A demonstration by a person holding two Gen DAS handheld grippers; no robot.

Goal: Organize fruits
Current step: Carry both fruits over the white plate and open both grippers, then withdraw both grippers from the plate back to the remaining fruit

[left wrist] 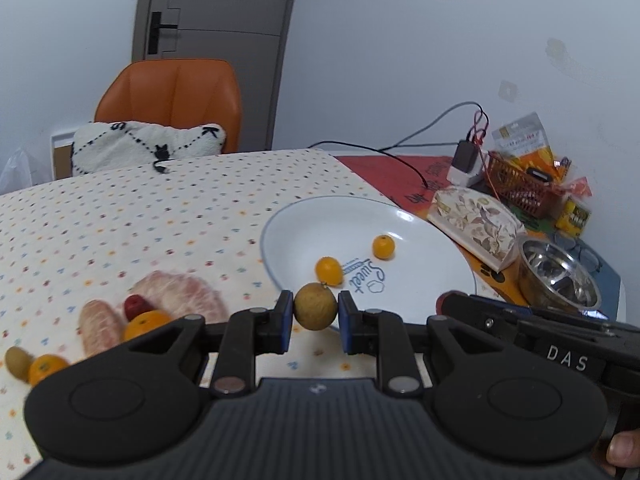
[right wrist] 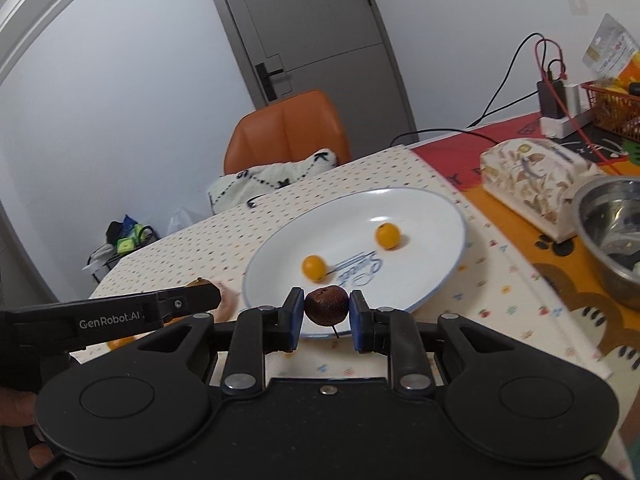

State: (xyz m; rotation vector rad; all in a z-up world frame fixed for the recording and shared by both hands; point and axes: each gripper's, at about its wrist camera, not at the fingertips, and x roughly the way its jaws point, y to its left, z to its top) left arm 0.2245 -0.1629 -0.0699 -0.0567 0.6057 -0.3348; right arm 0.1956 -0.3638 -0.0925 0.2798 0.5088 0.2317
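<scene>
Left claw level at near rim of white plate, clenched on tan round fruit. Right claw alongside, gripping dark red fruit over same rim.

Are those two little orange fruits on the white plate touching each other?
Apart. The right wrist view shows bare white plate between one orange fruit and the other orange fruit; the left wrist view shows the same gap.

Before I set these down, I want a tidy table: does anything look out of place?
Mostly the leftovers: peeled pomelo segments, a red fruit and small oranges lie loose on the tablecloth, left of the plate, which holds only two small orange fruits.
</scene>
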